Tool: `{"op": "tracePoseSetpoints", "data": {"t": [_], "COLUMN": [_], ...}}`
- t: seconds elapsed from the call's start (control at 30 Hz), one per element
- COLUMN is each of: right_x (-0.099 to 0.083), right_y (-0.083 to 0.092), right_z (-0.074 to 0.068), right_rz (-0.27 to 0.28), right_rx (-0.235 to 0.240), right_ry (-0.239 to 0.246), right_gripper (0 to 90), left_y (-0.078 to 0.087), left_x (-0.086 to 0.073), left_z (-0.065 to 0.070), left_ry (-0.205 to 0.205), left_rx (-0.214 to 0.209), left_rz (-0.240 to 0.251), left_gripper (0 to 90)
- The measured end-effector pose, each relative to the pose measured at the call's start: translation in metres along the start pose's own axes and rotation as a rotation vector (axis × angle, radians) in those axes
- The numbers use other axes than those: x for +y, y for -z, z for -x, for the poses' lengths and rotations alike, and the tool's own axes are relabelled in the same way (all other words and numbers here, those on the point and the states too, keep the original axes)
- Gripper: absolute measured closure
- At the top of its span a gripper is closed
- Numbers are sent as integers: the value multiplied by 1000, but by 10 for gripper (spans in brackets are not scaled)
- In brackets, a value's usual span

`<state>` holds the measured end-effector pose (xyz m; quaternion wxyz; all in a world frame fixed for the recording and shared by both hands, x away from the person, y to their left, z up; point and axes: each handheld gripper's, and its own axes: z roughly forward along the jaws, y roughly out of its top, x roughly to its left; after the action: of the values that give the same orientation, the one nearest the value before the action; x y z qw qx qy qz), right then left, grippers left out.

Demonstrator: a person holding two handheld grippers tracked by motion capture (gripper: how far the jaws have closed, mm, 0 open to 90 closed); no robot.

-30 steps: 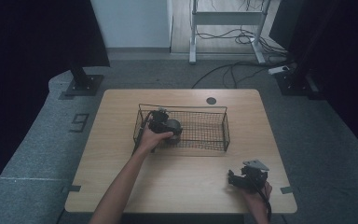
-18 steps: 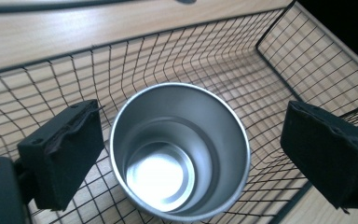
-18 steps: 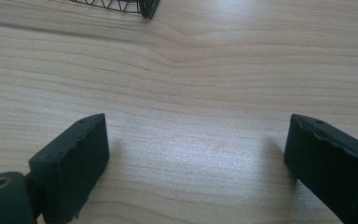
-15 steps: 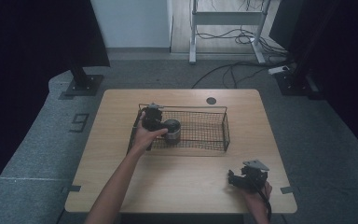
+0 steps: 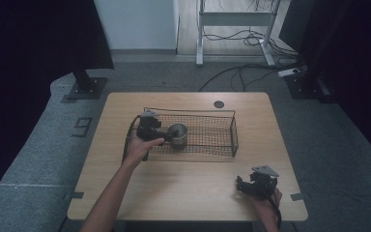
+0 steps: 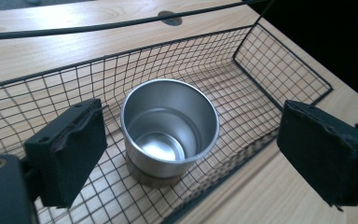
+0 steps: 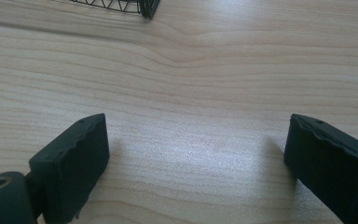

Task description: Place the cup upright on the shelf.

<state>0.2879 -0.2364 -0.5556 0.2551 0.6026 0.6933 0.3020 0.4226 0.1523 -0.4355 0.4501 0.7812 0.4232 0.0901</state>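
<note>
A small steel cup (image 6: 170, 123) stands upright and empty inside a black wire basket (image 6: 270, 60) on the wooden table. In the high view the cup (image 5: 178, 135) sits in the left half of the basket (image 5: 222, 135). My left gripper (image 5: 166, 137) reaches over the basket's left end toward it. Its jaws have just been closing a little, but both pads (image 6: 70, 149) stand apart from the cup's wall. The left gripper (image 6: 193, 116) is open. My right gripper (image 5: 241, 186) rests near the table's front right, and in its own view the right gripper (image 7: 196, 135) is open over bare wood.
The table (image 5: 193, 183) has a dark round hole (image 5: 218, 104) behind the basket. A corner of the basket (image 7: 142, 7) shows at the top of the right gripper view. Cables (image 5: 251, 72) and stand bases (image 5: 84, 89) lie on the floor beyond the table.
My left gripper has drawn back to the left and up from the cup, which stays standing in the basket. The right gripper has kept still.
</note>
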Motion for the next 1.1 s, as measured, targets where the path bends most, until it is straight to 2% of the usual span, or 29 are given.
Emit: {"op": "tracePoseSetpoints", "data": {"t": [0.2, 0.33, 0.47, 0.63, 0.9, 0.93, 1.0, 1.1], "right_x": [0, 0, 0, 0, 0, 0, 0, 0], "right_y": [0, 0, 0, 0, 0, 0, 0, 0], "right_z": [0, 0, 0, 0, 0, 0, 0, 0], "right_rz": [1, 1, 0, 1, 2, 2, 3, 4], "right_rx": [1, 0, 0, 0, -1, -2, -3, -4], "right_ry": [-2, -4, -3, -4, -6, -6, -6, -7], "right_gripper": [65, 65, 66, 67, 70, 70, 72, 73], "left_y": [16, 26, 32, 37, 38, 38, 37, 32], "left_x": [-15, -28, -47, -73, -114, -120, -130, -142], "left_z": [6, 9, 15, 22, 27, 28, 28, 30], "left_ry": [-30, -29, -28, -48, -34, -21, 13, 2], "left_rx": [-11, -19, -19, 0, 4, 2, -30, -5], "left_rz": [-4, 4, 0, -19, -28, -27, -28, -53], "left_gripper": [85, 83, 79, 79, 81, 83, 92, 96]}}
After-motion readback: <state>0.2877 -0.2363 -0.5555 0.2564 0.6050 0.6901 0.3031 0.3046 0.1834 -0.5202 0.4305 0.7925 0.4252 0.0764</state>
